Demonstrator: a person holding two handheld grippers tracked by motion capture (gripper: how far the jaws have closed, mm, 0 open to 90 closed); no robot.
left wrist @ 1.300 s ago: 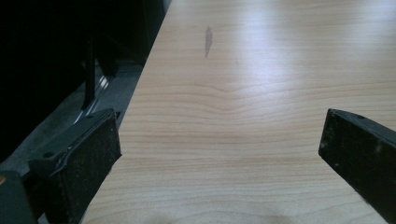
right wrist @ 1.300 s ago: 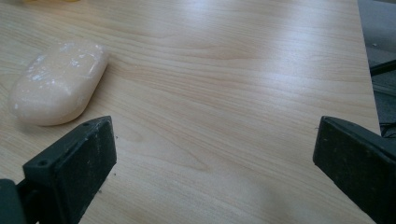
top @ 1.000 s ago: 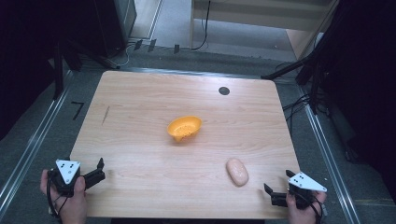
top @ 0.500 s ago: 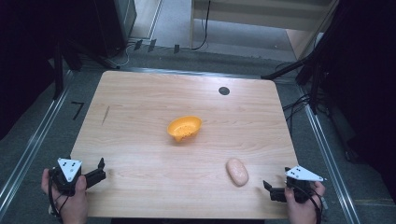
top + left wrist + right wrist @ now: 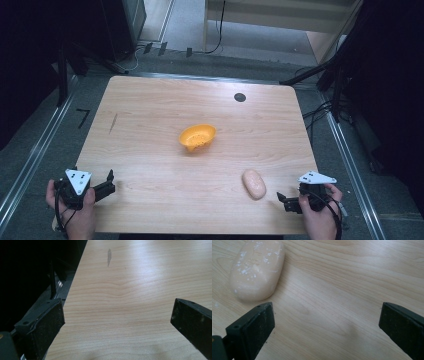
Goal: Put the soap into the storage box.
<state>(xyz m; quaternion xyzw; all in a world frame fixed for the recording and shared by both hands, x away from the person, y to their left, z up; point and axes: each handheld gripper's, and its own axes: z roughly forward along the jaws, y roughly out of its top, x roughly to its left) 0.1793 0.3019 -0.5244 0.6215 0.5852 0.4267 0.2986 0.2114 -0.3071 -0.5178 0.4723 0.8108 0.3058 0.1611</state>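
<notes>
Right hand-held gripper [image 5: 283, 201]: sat near the worktop's front edge at about 5 o'clock in the high view, held in the person's right hand [image 5: 320, 212]. In the right gripper view its jaws stood wide apart with nothing between them but bare wood.
Soap-like bar [image 5: 254, 183]: a pale, pinkish, rounded lump with white flecks, lying flat on the worktop at roughly 5 o'clock from the worktop's centre — just beside the right hand-held gripper, apart from it. In the right gripper view the bar [image 5: 257, 268] lay at about 10 o'clock, beyond the tip of one jaw and outside the gap; no jaw touched it.
Left hand-held gripper [image 5: 111, 180]: at about 7 o'clock in the high view, near the front left corner of the worktop, held in the person's left hand [image 5: 75, 210]. Its jaws were spread wide in the left gripper view and gripped nothing.
Orange bowl [image 5: 197, 137]: near the middle of the worktop, open side up and somewhat tilted — well apart from both hand-held grippers and from the bar.
Worktop [image 5: 150, 110]: light wood grain, with a small dark round cap [image 5: 240, 97] at about 1 o'clock and a thin grey streak [image 5: 113, 123] at about 9 o'clock; that streak [image 5: 109, 256] showed at 12 o'clock in the left gripper view.
</notes>
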